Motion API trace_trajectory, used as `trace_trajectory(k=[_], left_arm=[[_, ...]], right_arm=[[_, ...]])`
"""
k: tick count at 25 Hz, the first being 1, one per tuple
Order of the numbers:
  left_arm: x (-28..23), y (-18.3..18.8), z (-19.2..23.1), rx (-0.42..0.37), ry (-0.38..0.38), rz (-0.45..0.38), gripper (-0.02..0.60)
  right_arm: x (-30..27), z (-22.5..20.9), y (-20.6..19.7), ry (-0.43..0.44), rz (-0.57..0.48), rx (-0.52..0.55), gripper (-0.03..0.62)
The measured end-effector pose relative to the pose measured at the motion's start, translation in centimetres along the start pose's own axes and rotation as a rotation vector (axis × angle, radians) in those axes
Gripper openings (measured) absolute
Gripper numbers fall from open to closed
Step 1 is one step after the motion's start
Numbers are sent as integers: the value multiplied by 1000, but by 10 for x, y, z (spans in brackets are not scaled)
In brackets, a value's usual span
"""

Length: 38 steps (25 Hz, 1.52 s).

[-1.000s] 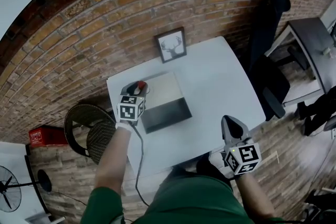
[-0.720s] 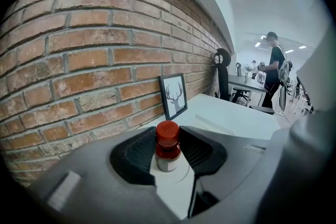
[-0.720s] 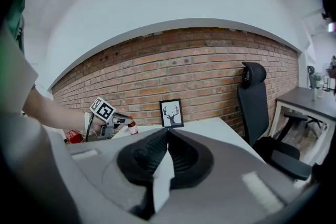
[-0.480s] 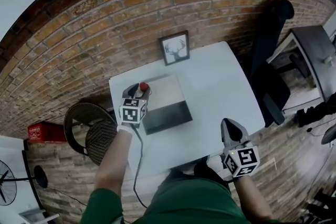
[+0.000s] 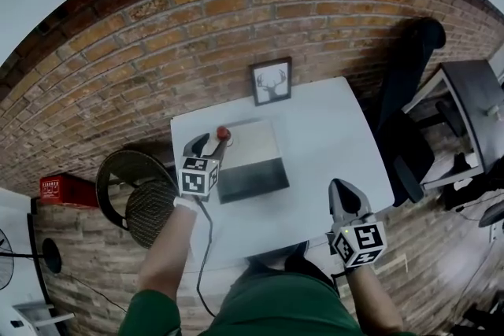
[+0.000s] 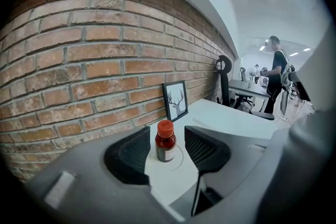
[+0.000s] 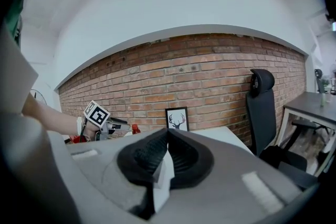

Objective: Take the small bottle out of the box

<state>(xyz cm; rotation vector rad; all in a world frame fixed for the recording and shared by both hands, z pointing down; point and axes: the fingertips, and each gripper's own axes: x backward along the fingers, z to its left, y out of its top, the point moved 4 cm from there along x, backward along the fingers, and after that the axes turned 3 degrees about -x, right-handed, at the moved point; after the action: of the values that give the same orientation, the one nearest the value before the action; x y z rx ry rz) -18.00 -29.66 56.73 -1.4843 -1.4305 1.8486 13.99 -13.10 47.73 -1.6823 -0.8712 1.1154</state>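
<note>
brickwork is filling the far side as a wall [image 5: 236, 4], and a white table [image 5: 331, 130] is standing against it. a black office chair [image 5: 409, 75] is sitting off the table's right end. on the floor to the left, a red crate [image 5: 67, 189] is carrying white print that is too small to read.

a grey box [image 5: 252, 157] is resting on the table's left half. behind it a black-framed picture [image 5: 271, 81] of a stag's head is leaning on the wall, with no wording on it.

the left gripper [image 5: 209, 142] is hovering at the box's left side, its cube showing black-and-white square markers. its jaws have just been opening and are standing wide. the small bottle [image 6: 165, 141] is standing upright between them with a gap at each pad. it is sitting on the table outside the box, just beside the far left corner. it is wearing a red cap and a pale label whose print cannot be read.

the right gripper [image 7: 167, 136] is hanging near the table's front right edge, well apart from the box, its jaws pressed together on nothing.
</note>
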Motion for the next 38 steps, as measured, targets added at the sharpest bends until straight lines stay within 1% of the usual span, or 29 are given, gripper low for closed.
trace_trajectory(k=[3, 6, 11, 16, 21, 24, 27, 32, 36, 38], left_arm=[[16, 9, -2, 15, 14, -33, 210], [37, 25, -8, 26, 26, -84, 196], [81, 61, -30, 29, 28, -192, 167], [124, 92, -52, 15, 36, -290, 140], [158, 111, -71, 32, 58, -360, 140], [175, 119, -76, 47, 84, -392, 138], [194, 124, -73, 79, 127, -423, 137], [218, 119, -61, 133, 198, -446, 130], [232, 118, -51, 150, 253, -455, 129], [237, 119, -49, 145, 268, -462, 129]], right_arm=[[-2, 4, 8, 20, -21, 10, 3], [-4, 6, 19, 37, -46, 23, 3], [-8, 8, 40, 60, -95, 33, 3], [-16, 20, 65, 105, -154, 43, 3], [-24, 31, 88, 142, -187, 62, 3], [-27, 38, 101, 167, -212, 73, 3], [-29, 44, 112, 191, -228, 78, 3], [-31, 54, 120, 227, -246, 78, 3], [-32, 59, 126, 271, -265, 69, 3], [-33, 62, 129, 290, -274, 72, 3]])
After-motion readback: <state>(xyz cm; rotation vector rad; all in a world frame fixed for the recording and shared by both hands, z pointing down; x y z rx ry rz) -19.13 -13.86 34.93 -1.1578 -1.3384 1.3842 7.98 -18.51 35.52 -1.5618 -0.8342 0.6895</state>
